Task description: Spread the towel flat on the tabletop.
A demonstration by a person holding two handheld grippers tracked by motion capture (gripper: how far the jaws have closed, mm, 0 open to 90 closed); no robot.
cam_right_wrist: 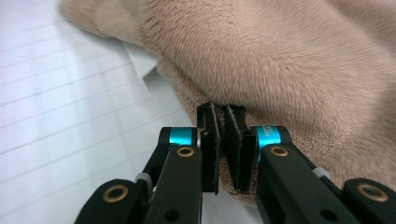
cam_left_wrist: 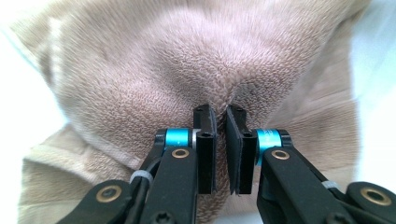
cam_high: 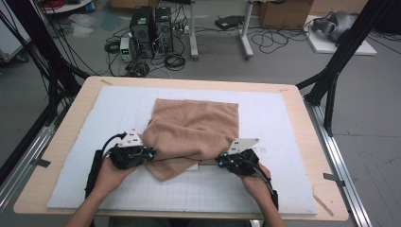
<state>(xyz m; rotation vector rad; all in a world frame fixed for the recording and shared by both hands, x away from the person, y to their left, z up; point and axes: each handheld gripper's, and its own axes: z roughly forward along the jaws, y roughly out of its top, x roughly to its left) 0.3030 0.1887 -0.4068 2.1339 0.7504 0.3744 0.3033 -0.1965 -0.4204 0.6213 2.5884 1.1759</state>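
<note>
A tan terry towel (cam_high: 194,127) lies rumpled and partly folded on the white gridded mat (cam_high: 279,118). My left gripper (cam_high: 150,153) pinches the towel's near left edge; in the left gripper view its black jaws (cam_left_wrist: 220,115) are pressed together on a bunched fold of the towel (cam_left_wrist: 187,60). My right gripper (cam_high: 221,161) is shut on the near right edge. Its own view shows the towel's hem (cam_right_wrist: 280,88) caught between the jaws (cam_right_wrist: 220,112), with a white label (cam_right_wrist: 144,67) sticking out under the cloth. A hand holds each gripper.
The mat covers a wooden table (cam_high: 71,127) with black frame posts (cam_high: 331,71) at both sides. Beyond the far edge, computer towers (cam_high: 151,28), cables and cardboard boxes stand on the floor.
</note>
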